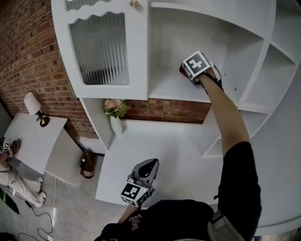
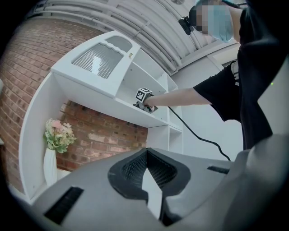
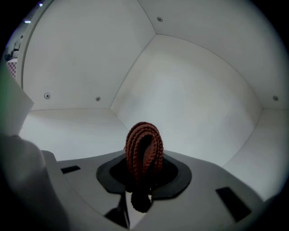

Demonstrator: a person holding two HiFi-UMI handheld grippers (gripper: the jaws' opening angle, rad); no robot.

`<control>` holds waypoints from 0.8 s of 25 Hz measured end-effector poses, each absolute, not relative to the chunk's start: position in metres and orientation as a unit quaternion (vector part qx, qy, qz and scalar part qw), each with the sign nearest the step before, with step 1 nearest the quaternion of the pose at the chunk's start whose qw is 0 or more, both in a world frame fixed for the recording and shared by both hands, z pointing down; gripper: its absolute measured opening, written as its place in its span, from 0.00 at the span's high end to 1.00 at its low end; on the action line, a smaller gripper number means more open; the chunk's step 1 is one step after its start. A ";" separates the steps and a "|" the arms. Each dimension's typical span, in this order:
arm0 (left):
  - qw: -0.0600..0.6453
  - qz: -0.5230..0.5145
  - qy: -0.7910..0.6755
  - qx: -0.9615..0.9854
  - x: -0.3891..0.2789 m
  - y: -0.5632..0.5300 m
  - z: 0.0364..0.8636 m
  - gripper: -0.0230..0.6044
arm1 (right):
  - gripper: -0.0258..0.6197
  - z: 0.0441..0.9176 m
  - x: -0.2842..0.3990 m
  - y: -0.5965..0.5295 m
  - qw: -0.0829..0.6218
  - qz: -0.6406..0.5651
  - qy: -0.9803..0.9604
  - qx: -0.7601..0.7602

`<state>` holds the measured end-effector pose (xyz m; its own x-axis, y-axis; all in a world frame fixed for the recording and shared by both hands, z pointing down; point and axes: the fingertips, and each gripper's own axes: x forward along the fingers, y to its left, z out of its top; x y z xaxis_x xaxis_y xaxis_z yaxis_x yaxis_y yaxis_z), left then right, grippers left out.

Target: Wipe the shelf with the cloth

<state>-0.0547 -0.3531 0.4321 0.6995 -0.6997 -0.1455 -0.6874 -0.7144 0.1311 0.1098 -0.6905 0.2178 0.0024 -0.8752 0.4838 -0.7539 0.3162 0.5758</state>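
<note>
Clamping the folded cloth [image 3: 143, 149] tight, your right gripper [image 3: 142, 179] is working deep in the shelf [image 3: 67, 131]. You're seemingly mid-wipe, so the next stroke is calling for downward pressure. Your left gripper [image 2: 145, 158] is hanging below, jaws together, empty.

This looks like a home living corner staged inside a larger hall. The homely signs are a red brick wall [image 1: 28, 56], a white shelf unit [image 1: 188, 92] with a ribbed-glass cupboard door [image 1: 101, 47] and small round knob [image 1: 134, 4], a white vase of pink flowers [image 1: 115, 123] on the counter [image 1: 155, 146], and a shaded lamp [image 1: 34, 107] on a white side table [image 1: 33, 141]. Against that, loose cables [image 1: 33, 216] trail over the grey floor, and the left gripper view shows a corrugated, industrial-looking ceiling [image 2: 149, 27] above the furniture.
</note>
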 end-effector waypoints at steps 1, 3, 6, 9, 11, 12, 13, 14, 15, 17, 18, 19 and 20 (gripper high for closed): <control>0.034 -0.093 -0.373 0.922 -0.054 -0.352 0.432 0.95 | 0.82 0.216 0.124 -0.688 0.420 -0.080 -0.685 0.590; 0.036 -0.090 -0.369 0.924 -0.054 -0.350 0.435 0.95 | 0.82 0.217 0.149 -0.682 0.455 -0.095 -0.649 0.603; 0.039 -0.087 -0.360 0.928 -0.052 -0.347 0.443 0.95 | 0.82 0.219 0.185 -0.676 0.512 -0.115 -0.589 0.615; 0.044 -0.088 -0.352 0.931 -0.049 -0.343 0.440 0.95 | 0.82 0.217 0.214 -0.667 0.560 -0.123 -0.533 0.623; 0.048 -0.083 -0.349 0.932 -0.047 -0.342 0.446 0.95 | 0.82 0.218 0.227 -0.661 0.582 -0.122 -0.508 0.623; 0.049 -0.081 -0.348 0.933 -0.046 -0.341 0.447 0.95 | 0.82 0.218 0.233 -0.658 0.590 -0.122 -0.498 0.623; 0.048 -0.081 -0.346 0.933 -0.045 -0.340 0.447 0.95 | 0.82 0.218 0.237 -0.656 0.596 -0.122 -0.491 0.623; 0.047 -0.082 -0.345 0.934 -0.045 -0.339 0.445 0.95 | 0.82 0.218 0.241 -0.654 0.599 -0.123 -0.487 0.624; 0.047 -0.082 -0.344 0.934 -0.044 -0.339 0.444 0.95 | 0.82 0.218 0.243 -0.652 0.599 -0.122 -0.486 0.624; 0.046 -0.079 -0.344 0.934 -0.045 -0.338 0.444 0.95 | 0.82 0.219 0.246 -0.650 0.593 -0.117 -0.490 0.629; 0.045 -0.079 -0.345 0.934 -0.045 -0.337 0.443 0.95 | 0.82 0.218 0.248 -0.649 0.589 -0.117 -0.491 0.631; 0.044 -0.080 -0.345 0.934 -0.045 -0.337 0.440 0.95 | 0.82 0.217 0.249 -0.648 0.586 -0.118 -0.491 0.633; 0.043 -0.083 -0.344 0.934 -0.044 -0.336 0.438 0.95 | 0.82 0.214 0.249 -0.647 0.582 -0.121 -0.492 0.636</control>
<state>-0.0441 -0.3356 0.4376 0.7493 -0.6501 -0.1260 -0.6359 -0.7595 0.1374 0.2494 -0.6467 0.2143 0.4855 -0.7676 0.4184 -0.4852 0.1615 0.8593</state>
